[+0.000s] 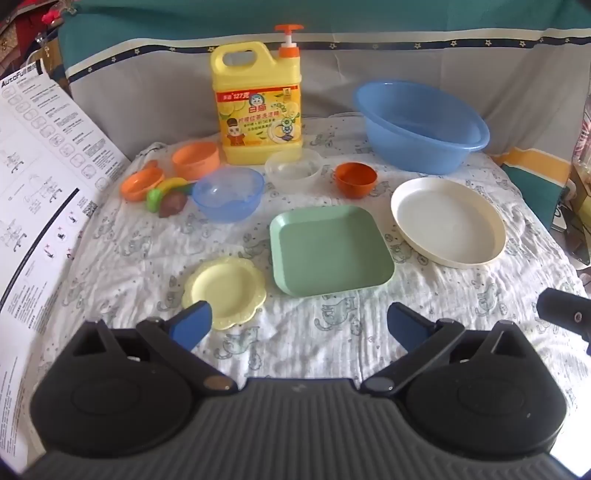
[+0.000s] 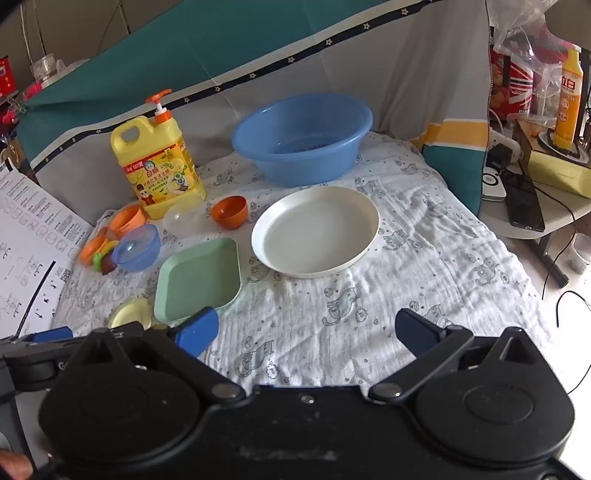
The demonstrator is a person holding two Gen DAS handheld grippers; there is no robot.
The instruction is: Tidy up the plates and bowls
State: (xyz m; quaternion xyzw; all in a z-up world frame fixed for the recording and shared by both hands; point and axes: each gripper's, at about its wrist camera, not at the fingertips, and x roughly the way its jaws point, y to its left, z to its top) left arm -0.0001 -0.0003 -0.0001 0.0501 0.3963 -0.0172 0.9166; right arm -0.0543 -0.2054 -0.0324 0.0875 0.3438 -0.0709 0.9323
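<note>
Covering the table: a white cloth (image 1: 303,332) printed with grey cats, backed by a teal and grey drape (image 1: 369,22). Lying along the 9 o'clock edge, a printed instruction sheet (image 1: 40,177); dropping off at 3 o'clock, toward a cluttered side desk (image 2: 524,206).

Staying bare: the near cloth at 6 o'clock, below both grippers. Hovering there with jaws spread wide and nothing between them, left gripper (image 1: 299,325) and right gripper (image 2: 306,332).

Sitting at centre, a square green plate (image 1: 330,251); touching its 8 o'clock corner, a scalloped yellow saucer (image 1: 225,291); at 3 o'clock, just beside, a round cream plate (image 1: 448,221).

Lining up behind: blue bowl (image 1: 229,194), clear bowl (image 1: 293,170), dark orange bowl (image 1: 356,179), pale orange bowl (image 1: 195,158). Standing at 12 o'clock, a yellow detergent jug (image 1: 258,107); at 1 o'clock, a blue basin (image 1: 419,125).
</note>
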